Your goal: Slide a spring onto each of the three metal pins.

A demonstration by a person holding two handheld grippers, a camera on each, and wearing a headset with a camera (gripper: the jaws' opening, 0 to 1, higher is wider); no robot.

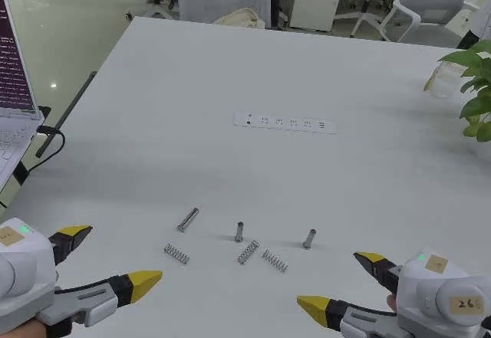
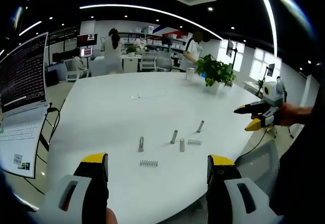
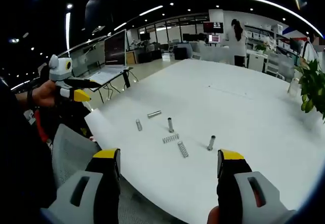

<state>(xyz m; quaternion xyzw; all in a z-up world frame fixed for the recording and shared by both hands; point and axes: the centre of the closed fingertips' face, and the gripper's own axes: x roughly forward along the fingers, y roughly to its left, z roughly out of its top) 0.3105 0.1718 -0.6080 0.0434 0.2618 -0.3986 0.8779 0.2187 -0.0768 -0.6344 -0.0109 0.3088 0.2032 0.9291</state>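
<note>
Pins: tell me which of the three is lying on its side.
The leftmost pin lies flat; the middle pin and the right pin stand on end.

Three metal pins lie near the table's [image 1: 153, 85] front edge: left pin [image 1: 188, 219], middle pin [image 1: 239, 232], right pin [image 1: 309, 238]. Three springs lie beside them: left spring [image 1: 176, 254], middle spring [image 1: 248, 252], right spring [image 1: 275, 260]. One power strip [image 1: 285, 123] sits mid-table, one laptop [image 1: 11, 85] at the left edge, and seemingly one plant [image 1: 476, 85], cropped, at the right edge.
</note>
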